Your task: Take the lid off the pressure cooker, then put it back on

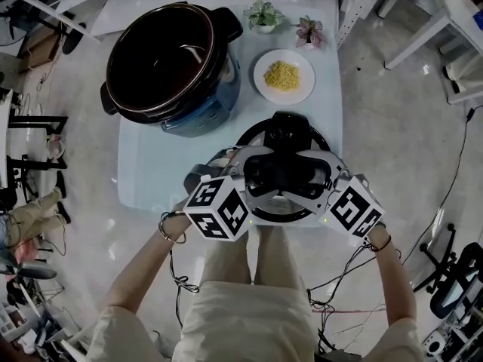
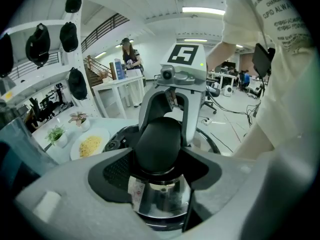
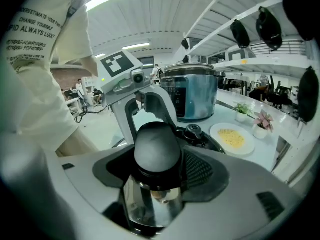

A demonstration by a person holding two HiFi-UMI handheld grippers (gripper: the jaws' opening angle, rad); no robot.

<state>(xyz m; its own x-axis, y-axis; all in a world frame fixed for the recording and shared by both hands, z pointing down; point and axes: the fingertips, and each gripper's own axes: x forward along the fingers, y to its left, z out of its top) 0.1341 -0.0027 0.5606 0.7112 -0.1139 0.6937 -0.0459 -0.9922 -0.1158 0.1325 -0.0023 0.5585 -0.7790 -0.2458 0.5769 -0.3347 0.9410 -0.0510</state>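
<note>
The pressure cooker lid [image 1: 281, 208], round and steel with a black handle [image 1: 285, 173], lies at the table's front edge; whether it rests on the table I cannot tell. My left gripper [image 1: 251, 173] clasps the handle's left end and my right gripper [image 1: 320, 173] its right end. In the left gripper view the black handle end [image 2: 159, 141] fills the gap of my left gripper [image 2: 159, 160], pads against it. The right gripper view shows the same: the handle end [image 3: 156, 145] sits between the pads of my right gripper [image 3: 157, 161]. The open pot [image 1: 170, 66] stands at the back left.
A white plate of yellow food [image 1: 284, 76] sits behind the lid, to the right of the pot. Two small potted plants [image 1: 264, 15] [image 1: 309, 30] stand at the table's far edge. Shelving and chair legs surround the small table [image 1: 143, 179].
</note>
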